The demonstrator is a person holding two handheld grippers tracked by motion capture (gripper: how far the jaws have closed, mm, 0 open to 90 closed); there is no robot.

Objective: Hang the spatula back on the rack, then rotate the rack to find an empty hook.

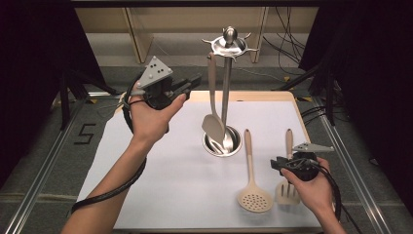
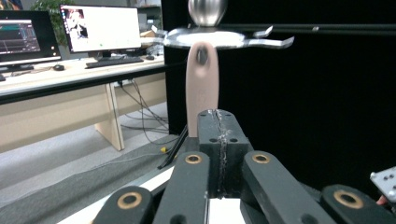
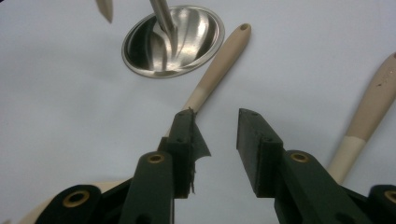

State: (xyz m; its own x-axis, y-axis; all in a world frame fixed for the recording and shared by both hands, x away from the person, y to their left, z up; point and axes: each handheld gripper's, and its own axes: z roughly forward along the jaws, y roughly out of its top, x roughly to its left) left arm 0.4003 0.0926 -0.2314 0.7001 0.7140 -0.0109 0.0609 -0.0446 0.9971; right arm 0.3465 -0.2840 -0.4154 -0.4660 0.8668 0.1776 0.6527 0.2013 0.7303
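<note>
I read the job as hanging the kitchen utensils on the metal stand [image 1: 227, 92] at the far middle of the white mat [image 1: 146, 161]. One is up: the spoon [image 1: 213, 105] hangs by its handle hole from a hook on the stand's crown, its bowl dangling just above the round base. My left gripper [image 1: 191, 84] is raised at the far left, next to the top of the spoon's handle; its jaws are pressed together with nothing between them, and in the left gripper view the handle [image 2: 201, 88] stands just beyond their tips, free of them.

Two utensils are left, lying on the mat at the near right: the skimmer [image 1: 252, 170], handle pointing at the stand, and the slotted turner [image 1: 288, 183] to its right. My right gripper [image 1: 275, 163] waits low between them, jaws parted and empty, touching neither as far as I can see.

Count: one stand, three utensils (one hung, two lying), two grippers. About a third done, I judge.
</note>
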